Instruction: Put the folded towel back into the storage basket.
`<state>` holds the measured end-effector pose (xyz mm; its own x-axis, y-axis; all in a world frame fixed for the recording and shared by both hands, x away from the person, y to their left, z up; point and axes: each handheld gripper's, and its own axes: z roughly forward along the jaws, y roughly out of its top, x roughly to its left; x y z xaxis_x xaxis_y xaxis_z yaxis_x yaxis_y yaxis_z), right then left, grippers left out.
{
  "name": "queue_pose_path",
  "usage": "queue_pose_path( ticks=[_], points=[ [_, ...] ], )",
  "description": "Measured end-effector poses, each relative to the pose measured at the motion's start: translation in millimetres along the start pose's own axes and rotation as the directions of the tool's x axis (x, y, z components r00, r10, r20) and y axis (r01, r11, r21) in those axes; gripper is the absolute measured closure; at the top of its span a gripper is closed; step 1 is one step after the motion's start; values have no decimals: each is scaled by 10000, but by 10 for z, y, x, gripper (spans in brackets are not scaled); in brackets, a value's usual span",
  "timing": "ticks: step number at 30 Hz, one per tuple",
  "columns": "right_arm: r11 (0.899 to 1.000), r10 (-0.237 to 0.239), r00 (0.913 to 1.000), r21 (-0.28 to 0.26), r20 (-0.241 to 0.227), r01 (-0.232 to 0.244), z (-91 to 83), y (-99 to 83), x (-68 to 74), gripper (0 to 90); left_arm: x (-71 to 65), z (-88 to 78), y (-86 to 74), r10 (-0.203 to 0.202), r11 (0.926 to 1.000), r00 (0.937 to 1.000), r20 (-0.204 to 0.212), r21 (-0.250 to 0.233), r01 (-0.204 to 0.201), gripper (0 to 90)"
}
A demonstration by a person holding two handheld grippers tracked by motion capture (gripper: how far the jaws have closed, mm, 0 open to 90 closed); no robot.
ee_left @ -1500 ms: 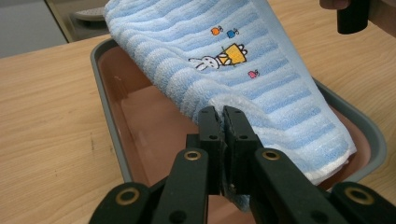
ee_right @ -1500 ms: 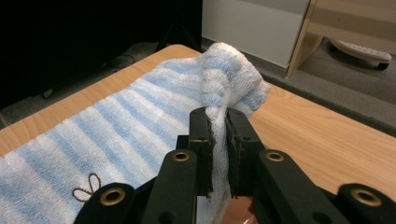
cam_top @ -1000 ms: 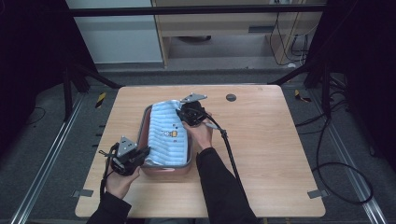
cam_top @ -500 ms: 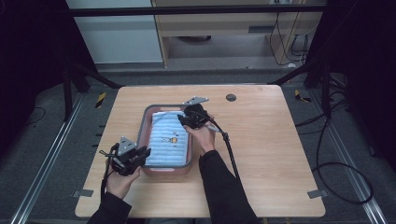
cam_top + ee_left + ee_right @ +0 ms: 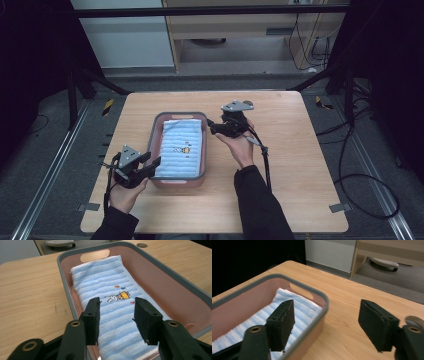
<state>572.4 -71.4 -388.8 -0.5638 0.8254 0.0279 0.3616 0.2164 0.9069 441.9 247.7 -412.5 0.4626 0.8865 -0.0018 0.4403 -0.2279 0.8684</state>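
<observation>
the towel (image 5: 181,148) is light blue with paler ribbed stripes running across it, and near its middle sits a small embroidered white rabbit in a yellow-orange dress, with tiny orange, blue and pink specks beside it. the tray (image 5: 155,137) holding it has a dusty pink inside and outer wall and a grey rim. the table (image 5: 300,165) is pale wood with fine grain lines. the left gripper (image 5: 146,168) and the right gripper (image 5: 214,128) are black, each topped by a grey plate.

free: table (image 5: 300,190) right of bin | obstacle: bin (image 5: 158,131) walls around towel (image 5: 182,150)
</observation>
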Motion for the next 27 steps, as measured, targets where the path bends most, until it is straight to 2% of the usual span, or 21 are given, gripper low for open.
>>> queue_pose_path(
  ticks=[6, 13, 25, 27],
  points=[
    [9992, 397, 9985, -32, 371, -396, -328, -169, -262, 234, 58, -38, -13, -136, 9997, 9995, -296, -201, 130, 417],
    [9975, 709, 9952, 17, 674, -712, -626, -392, -491, 221, 128, -51, -43, -34, 9994, 9995, -315, -354, 23, 342],
    [9961, 858, 9906, 116, 1061, -875, -1085, -778, -748, 197, 321, -161, -118, -138, 9985, 9980, -624, -546, 104, 322],
    [9941, 1059, 9890, 104, 1036, -1075, -1151, -863, -796, 203, 364, -178, -135, -208, 9983, 9974, -697, -557, 169, 324]
  ],
)
